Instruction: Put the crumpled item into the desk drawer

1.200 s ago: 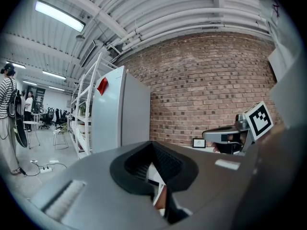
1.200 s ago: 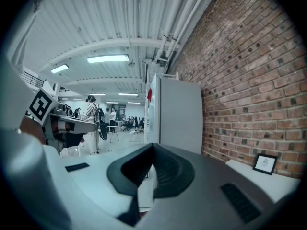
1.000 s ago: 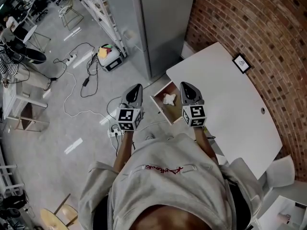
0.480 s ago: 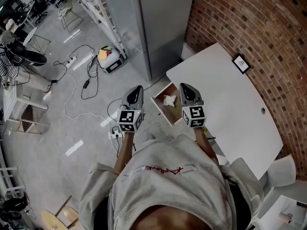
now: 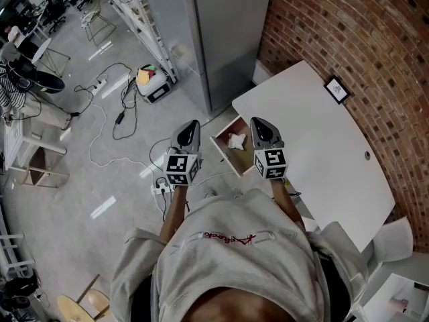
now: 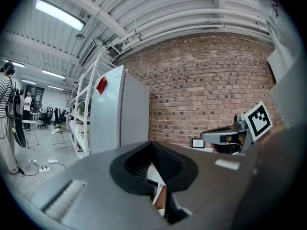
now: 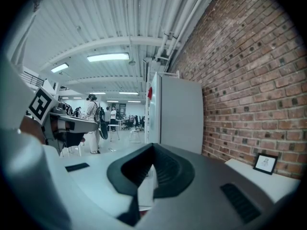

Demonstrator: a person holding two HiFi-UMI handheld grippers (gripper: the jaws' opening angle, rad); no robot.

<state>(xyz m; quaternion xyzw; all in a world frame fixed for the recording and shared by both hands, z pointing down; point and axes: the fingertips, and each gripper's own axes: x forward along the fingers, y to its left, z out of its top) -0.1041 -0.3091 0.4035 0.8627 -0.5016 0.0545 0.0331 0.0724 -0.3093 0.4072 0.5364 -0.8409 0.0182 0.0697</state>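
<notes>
Crumpled item [image 5: 235, 139] in open drawer [image 5: 224, 149], drawer's right edge hidden under right gripper [image 5: 259, 122], left gripper [image 5: 192, 124] alongside, both grippers' jaws closed, empty

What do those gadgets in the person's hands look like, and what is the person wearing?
The left gripper and the right gripper are grey, beak-shaped tools tapering to dark tips, with ribbed black pads inside. Each carries a cube printed with black-and-white square markers. No cables show. The person wears a light grey sweatshirt with small red lettering; its sleeves end above the forearms.
</notes>
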